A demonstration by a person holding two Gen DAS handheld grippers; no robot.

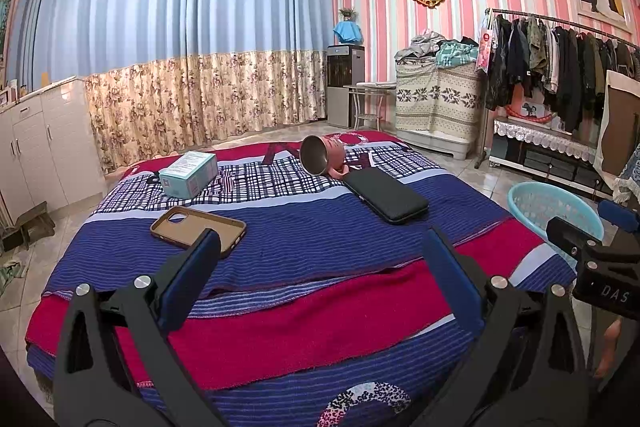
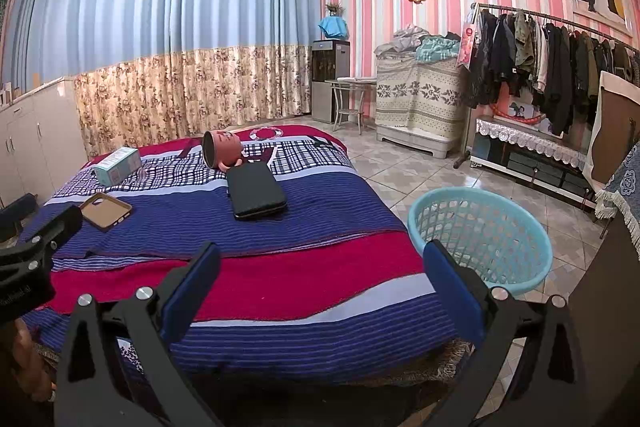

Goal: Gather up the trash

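- On the bed [image 1: 304, 251], a striped blue and crimson woven blanket carried four things: a pale teal cardboard box [image 1: 188, 174] far left, a tan phone case [image 1: 198, 228] lying hollow side up nearer the front, a black flat case [image 1: 385, 195] to the right, and a pink mug [image 1: 320, 154] tipped on its side with its dark mouth facing the cameras.
- The mug lay just behind the black flat case, close enough that I could not tell whether they touched; the box and phone case lay apart from both.
- Left tongs [image 1: 320, 251] hung spread wide over the blanket's near part, gripping nothing; one blue pad overlapped the phone case's near corner in the left view.
- Right tongs [image 2: 320, 267] were likewise spread and empty, over the bed's right front corner.
- A light blue plastic basket [image 2: 482, 231] with latticed walls stood on the tiled floor [image 2: 400, 163] just beside the bed's right edge; one right finger covered part of its rim, and its inside bottom was hard to make out.
- Print on the box was too small to read.
- Behind stood blue and floral curtains [image 1: 180, 47], white cabinets [image 1: 40, 147] at left, a clothes rack [image 1: 560, 67] of dark garments at right, cut off by the frame.
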